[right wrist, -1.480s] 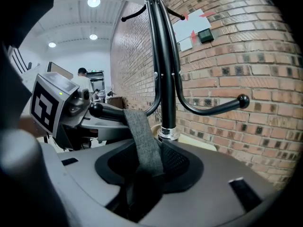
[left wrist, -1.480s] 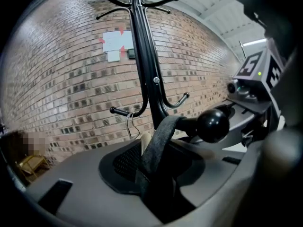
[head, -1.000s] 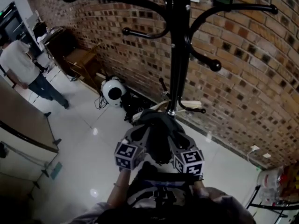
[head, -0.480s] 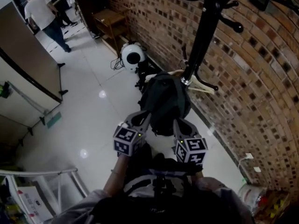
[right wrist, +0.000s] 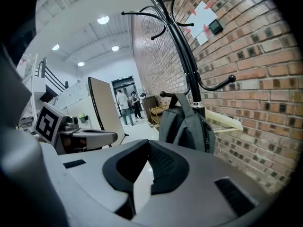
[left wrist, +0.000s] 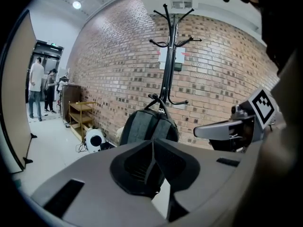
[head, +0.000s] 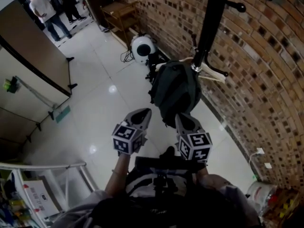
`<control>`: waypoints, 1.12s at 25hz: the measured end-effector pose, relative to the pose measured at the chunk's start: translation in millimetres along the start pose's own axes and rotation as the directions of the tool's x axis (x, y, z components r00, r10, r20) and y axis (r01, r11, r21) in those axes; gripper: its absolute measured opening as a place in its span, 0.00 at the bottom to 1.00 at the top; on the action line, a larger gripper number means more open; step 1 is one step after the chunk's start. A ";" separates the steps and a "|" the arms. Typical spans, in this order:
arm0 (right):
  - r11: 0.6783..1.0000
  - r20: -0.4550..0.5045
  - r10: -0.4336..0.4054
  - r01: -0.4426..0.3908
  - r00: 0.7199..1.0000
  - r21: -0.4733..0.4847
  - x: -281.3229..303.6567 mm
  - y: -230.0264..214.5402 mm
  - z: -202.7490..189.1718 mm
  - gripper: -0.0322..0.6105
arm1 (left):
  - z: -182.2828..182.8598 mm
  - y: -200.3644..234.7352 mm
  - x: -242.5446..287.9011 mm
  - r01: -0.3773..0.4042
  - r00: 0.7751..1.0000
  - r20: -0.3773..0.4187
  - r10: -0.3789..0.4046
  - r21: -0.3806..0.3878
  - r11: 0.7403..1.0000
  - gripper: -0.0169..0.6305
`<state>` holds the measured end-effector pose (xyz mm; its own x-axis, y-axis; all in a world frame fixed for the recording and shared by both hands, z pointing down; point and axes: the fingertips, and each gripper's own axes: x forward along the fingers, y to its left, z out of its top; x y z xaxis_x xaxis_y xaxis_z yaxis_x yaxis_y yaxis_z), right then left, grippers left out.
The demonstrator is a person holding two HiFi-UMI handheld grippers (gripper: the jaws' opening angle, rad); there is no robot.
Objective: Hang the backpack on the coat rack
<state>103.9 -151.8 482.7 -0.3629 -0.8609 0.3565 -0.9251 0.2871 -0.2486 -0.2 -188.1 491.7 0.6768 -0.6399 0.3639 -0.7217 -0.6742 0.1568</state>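
Dark grey backpack (head: 175, 91) hangs on a low hook of the black coat rack (head: 209, 27), right by the brick wall (head: 266, 80). Left gripper (head: 142, 113) and right gripper (head: 183, 118) side by side, pointing at the bag, near it but not touching. Left fingers (left wrist: 135, 167) pressed together, empty. Right fingers (right wrist: 163, 167) also pressed together, nothing held.
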 end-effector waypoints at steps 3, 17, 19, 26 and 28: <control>1.000 0.005 -0.003 0.003 1.000 0.020 -8.1 15.9 -4.4 0.07 | -8.8 -5.3 -17.1 0.022 1.000 -0.007 -0.021 0.011 1.000 0.05; 0.998 -0.016 -0.044 0.045 0.999 0.053 -88.6 138.8 -98.7 0.07 | -103.0 -21.2 -151.4 0.071 0.996 -0.043 -0.073 -0.058 0.996 0.05; 0.997 -0.018 -0.058 0.059 0.998 0.056 -100.1 145.9 -108.0 0.07 | -110.3 -27.8 -160.7 0.084 0.995 -0.044 -0.086 -0.047 0.995 0.05; 0.996 -0.012 -0.075 0.075 0.997 0.052 -117.5 158.6 -126.2 0.07 | -119.9 -36.6 -182.6 0.097 0.995 -0.036 -0.098 -0.019 0.995 0.05; 0.996 -0.006 -0.069 0.069 0.998 0.050 -116.4 164.8 -126.0 0.07 | -119.9 -31.7 -190.0 0.086 0.996 -0.023 -0.086 -0.020 0.996 0.05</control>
<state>-20.4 48.7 513.7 -0.2988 -0.8761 0.3784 -0.9414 0.2054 -0.2677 -123.3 -1.0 527.7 0.7331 -0.5709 0.3696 -0.6638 -0.7190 0.2059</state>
